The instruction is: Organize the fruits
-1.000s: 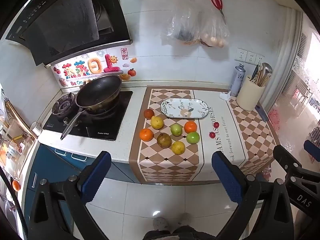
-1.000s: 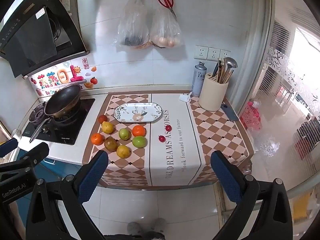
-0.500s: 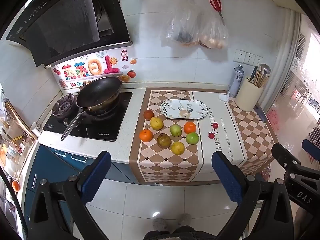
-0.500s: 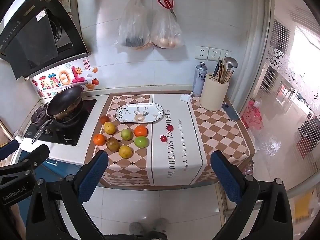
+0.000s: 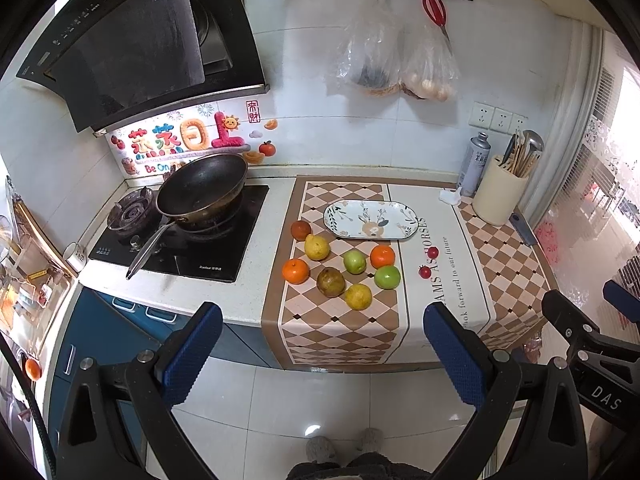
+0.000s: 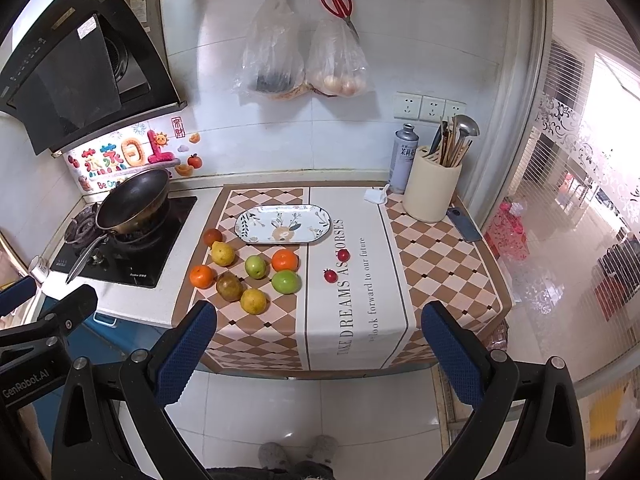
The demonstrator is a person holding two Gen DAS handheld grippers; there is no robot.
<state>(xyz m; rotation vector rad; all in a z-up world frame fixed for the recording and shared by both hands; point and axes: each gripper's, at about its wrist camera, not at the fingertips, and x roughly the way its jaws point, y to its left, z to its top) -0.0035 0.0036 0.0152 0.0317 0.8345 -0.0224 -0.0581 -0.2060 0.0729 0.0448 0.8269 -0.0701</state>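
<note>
Several fruits lie loose on a checkered cloth [image 5: 344,332]: two oranges [image 5: 295,271], a yellow pear [image 5: 317,247], a green pear [image 5: 355,261], a green apple [image 5: 387,277], a brown pear [image 5: 331,281], a yellow fruit [image 5: 358,296], a dark red fruit [image 5: 300,229] and two small red fruits [image 5: 425,271]. An empty oval plate [image 5: 370,220] lies behind them. The same group [image 6: 256,267] and plate [image 6: 282,224] show in the right wrist view. My left gripper [image 5: 322,348] and right gripper [image 6: 318,346] are open and empty, held well back above the floor.
A black wok [image 5: 202,190] sits on the stove [image 5: 188,248] at the left. A utensil holder [image 5: 500,196], a spray can [image 5: 474,164] and a phone [image 6: 464,229] stand at the right. Bags [image 6: 304,60] and scissors hang on the wall.
Both grippers have moved slightly nearer the counter; the fruits and plate appear a little larger. Nothing on the counter has moved.
</note>
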